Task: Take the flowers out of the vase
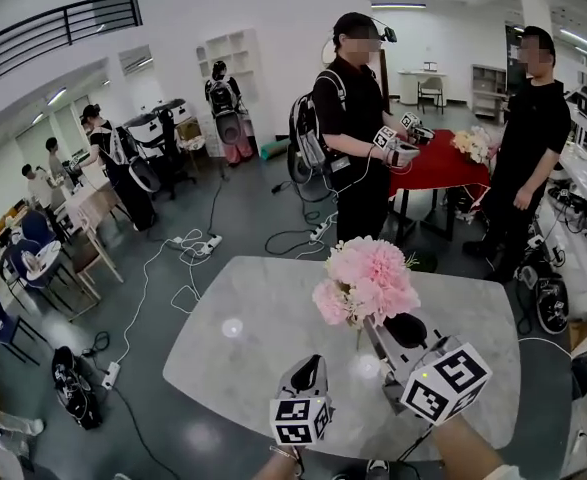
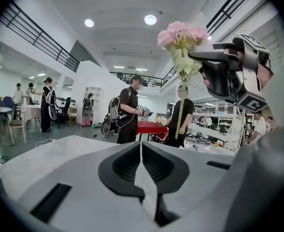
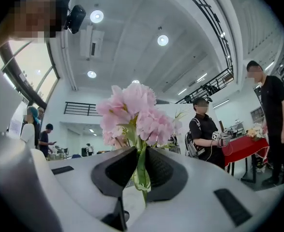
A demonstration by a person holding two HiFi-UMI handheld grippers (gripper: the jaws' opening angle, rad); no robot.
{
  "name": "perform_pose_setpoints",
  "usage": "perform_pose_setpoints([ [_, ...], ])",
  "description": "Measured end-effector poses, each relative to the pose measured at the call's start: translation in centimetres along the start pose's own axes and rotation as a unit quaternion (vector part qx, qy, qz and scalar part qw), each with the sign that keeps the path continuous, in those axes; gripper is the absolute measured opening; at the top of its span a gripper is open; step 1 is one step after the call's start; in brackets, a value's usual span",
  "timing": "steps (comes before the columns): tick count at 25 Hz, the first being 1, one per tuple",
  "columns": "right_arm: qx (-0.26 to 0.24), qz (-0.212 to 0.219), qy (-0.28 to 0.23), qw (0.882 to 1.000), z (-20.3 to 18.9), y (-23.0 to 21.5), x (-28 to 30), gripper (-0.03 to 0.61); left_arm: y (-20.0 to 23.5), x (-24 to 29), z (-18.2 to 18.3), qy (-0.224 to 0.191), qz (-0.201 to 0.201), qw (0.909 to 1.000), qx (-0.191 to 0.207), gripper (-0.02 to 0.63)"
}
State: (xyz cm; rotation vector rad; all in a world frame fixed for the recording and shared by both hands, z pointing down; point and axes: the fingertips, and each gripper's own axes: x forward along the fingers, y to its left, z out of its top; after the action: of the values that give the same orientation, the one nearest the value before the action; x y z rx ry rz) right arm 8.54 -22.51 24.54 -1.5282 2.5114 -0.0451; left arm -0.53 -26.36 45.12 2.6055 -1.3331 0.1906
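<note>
Standing beyond flowers (image 1: 365,280): bystanders (image 1: 358,118), red table (image 1: 448,165).

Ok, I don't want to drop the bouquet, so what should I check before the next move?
1. Grip: the right hand-held gripper has the flower stems pinched between its jaws: ok.
2. Posture: the flowers stand upright, blooms above the jaws: ok.
3. Spare hand: the left hand-held gripper has its jaws together with nothing between them: ok.
4. Where the vase stands: cannot tell, none shows in any view.
5. Landing spot: the table shows bare grey top beside the flowers: ok.
</note>
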Motion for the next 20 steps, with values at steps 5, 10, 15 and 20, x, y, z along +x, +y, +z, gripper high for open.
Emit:
perform_pose_setpoints([
  [5,0.018,0.034,0.035,0.999,-2.9,1.6,1.5,0.067,2.7,-1.5,-1.1,0.006,0.044,0.9989,-0.012,0.006],
  [10,0.026,0.058,0.078,0.995,-6.3,2.8,2.5,0.067,4.5,-3.0,-2.5,0.018,0.080,0.9963,-0.026,0.005],
  [15,0.020,0.066,0.132,0.989,-11.0,4.7,2.8,0.067,6.5,-5.1,-4.6,0.028,0.108,0.9930,-0.041,0.005],
  [20,0.038,0.072,0.178,0.981,-14.9,5.4,3.1,0.067,7.7,-5.9,-5.8,0.039,0.122,0.9904,-0.052,0.005],
])
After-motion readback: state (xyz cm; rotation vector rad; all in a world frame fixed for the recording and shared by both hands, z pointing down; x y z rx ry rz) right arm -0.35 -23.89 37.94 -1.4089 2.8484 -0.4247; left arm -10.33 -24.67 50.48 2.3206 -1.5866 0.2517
